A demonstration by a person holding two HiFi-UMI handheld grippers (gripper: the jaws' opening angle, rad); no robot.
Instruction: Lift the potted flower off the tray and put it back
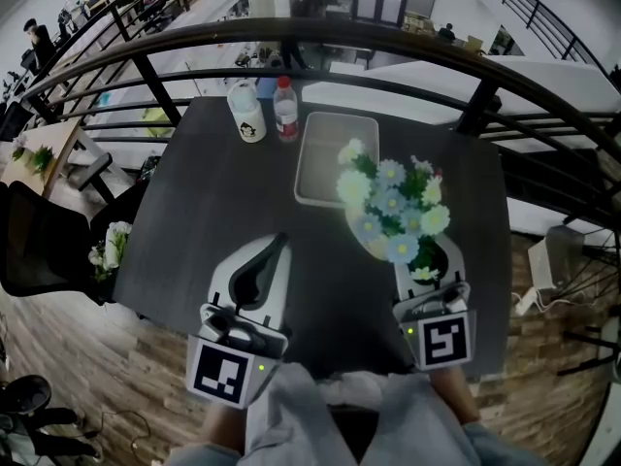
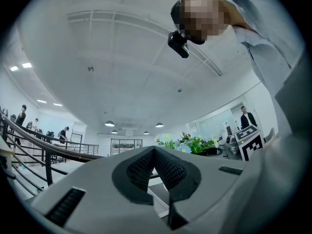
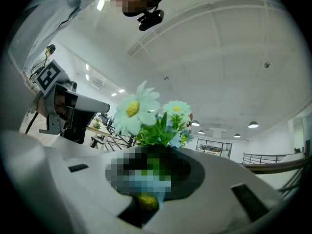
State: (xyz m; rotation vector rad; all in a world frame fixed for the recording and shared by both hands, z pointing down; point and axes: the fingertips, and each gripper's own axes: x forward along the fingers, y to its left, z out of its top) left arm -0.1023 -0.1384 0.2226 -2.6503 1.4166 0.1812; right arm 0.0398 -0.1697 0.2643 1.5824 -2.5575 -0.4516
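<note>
Over the tabletop (image 1: 199, 207), right fingers (image 1: 452, 263) clamp the flower (image 1: 393, 207) low, under its blooms; likely light, top-heavy. Left fingers (image 1: 272, 272) closed, empty.

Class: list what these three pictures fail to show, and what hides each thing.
Pot: head view, flowers cover it; right gripper view, a mosaic patch between the right fingers hides it.
Bottle labels: head view, too small to read.
Far people: left gripper view, too small.

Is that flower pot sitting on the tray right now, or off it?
Off it. The right gripper grips the potted flower at the near side of the tray, whose floor shows bare.
</note>
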